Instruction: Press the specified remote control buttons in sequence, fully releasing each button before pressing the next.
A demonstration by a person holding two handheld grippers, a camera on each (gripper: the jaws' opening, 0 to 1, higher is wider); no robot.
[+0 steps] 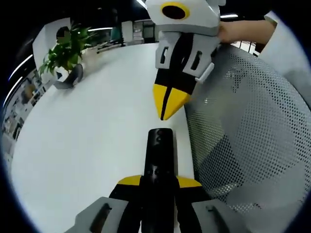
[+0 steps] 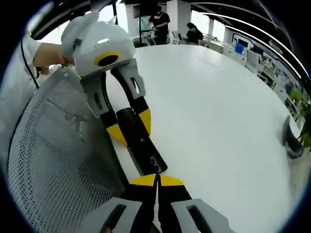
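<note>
Remote held, tip poised.
Your left gripper (image 1: 159,182) clamped the remote (image 1: 160,150); your right gripper (image 2: 156,182), jaws together, hovered near. Off-centre pressing risked tipping the remote off the table (image 1: 87,141).

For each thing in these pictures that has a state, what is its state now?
Left gripper: shut on the remote control.
Right gripper: shut, tips at the remote's end.
Remote control: held over the table edge.
Potted plant: upright on the white table.
Mesh chair: beside the table.

Black remote control (image 1: 160,155), yellow-tipped grey right tool (image 1: 168,103), white table (image 1: 92,131), grey perforated mesh chair (image 1: 248,131), green plant (image 1: 65,48)
</note>
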